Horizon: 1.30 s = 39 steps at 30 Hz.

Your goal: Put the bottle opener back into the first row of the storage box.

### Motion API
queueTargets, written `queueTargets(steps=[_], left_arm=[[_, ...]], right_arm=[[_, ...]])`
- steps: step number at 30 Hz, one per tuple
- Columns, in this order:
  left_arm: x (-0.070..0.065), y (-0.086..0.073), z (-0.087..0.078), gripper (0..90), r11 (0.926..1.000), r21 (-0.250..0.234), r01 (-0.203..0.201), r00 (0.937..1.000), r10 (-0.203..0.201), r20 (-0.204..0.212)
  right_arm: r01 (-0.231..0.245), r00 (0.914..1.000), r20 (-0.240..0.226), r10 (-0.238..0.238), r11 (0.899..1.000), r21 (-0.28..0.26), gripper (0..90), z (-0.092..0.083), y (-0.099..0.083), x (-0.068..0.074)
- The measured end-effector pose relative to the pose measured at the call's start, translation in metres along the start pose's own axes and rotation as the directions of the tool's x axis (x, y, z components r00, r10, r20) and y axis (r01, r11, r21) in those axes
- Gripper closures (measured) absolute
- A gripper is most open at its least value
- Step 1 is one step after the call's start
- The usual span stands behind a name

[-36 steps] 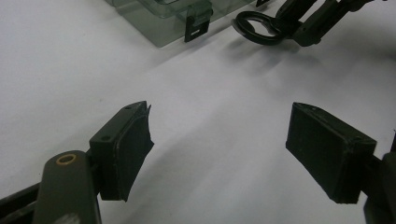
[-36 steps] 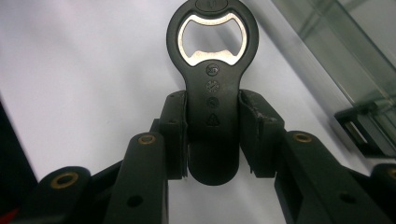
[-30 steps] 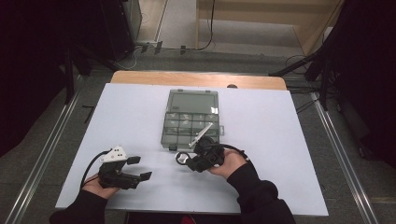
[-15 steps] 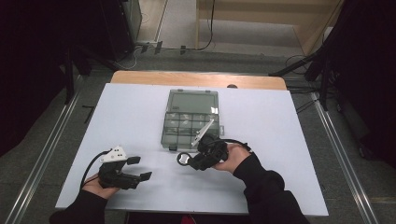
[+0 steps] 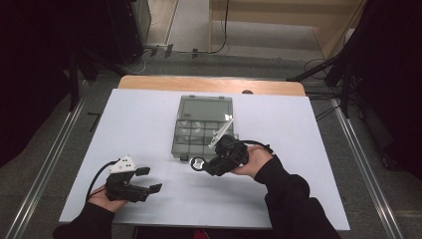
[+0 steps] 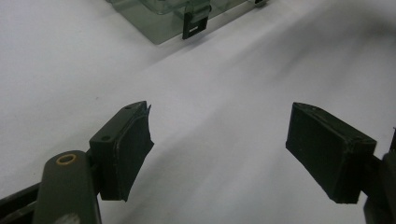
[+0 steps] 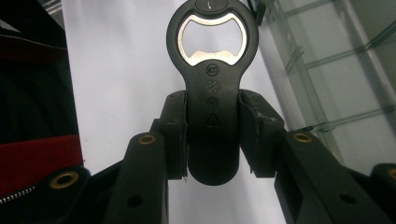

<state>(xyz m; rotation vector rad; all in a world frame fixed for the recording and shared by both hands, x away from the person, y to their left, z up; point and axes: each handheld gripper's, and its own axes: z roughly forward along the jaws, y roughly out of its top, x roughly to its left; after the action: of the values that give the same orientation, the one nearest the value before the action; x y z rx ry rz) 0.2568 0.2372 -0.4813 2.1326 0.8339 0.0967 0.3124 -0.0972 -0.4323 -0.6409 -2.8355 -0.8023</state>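
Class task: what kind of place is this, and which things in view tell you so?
Probably a lab or studio recording station: a white-topped table between floor rails, loose cables behind, handheld grippers at work.

A white table (image 5: 149,119) seen from above, with a clear plastic compartment box (image 5: 204,124) lying flat near its middle, lid closed. Just in front of the box, the person's right hand (image 5: 254,162) holds the right gripper (image 5: 211,164) pointing left, its jaws clamped on a black bottle opener (image 5: 198,163) whose ring-shaped head sticks out beyond them. At the near left, well apart from the box, the left hand (image 5: 104,199) rests on the table holding the left gripper (image 5: 148,179), jaws spread with nothing between them.
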Motion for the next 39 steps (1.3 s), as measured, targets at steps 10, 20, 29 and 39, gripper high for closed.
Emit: queueTargets(steps=[10, 20, 29, 39], left_arm=[[0.0, 0.0, 0.0, 21.6, 1.0, 0.002, -0.005, 1.0, 0.005, 0.001], [0.0, 0.0, 0.0, 21.6, 1.0, 0.003, -0.005, 1.0, 0.005, 0.005], [0.0, 0.0, -0.001, 21.6, 1.0, -0.001, -0.001, 1.0, 0.001, 0.004], [0.0, 0.0, 0.0, 21.5, 1.0, 0.006, -0.005, 1.0, 0.005, 0.006]], right_arm=[[-0.007, 0.9999, 0.008, 0.007, 1.0, -0.023, 65.8, -0.012, 0.008, -0.011], [-0.023, 0.9995, 0.022, 0.023, 0.999, -0.026, 65.8, -0.019, 0.015, -0.03], [-0.044, 0.9988, 0.02, 0.045, 0.999, -0.025, 65.8, -0.017, 0.02, -0.048], [-0.024, 0.9992, 0.032, 0.025, 0.999, -0.023, 65.8, -0.016, 0.03, -0.064]])
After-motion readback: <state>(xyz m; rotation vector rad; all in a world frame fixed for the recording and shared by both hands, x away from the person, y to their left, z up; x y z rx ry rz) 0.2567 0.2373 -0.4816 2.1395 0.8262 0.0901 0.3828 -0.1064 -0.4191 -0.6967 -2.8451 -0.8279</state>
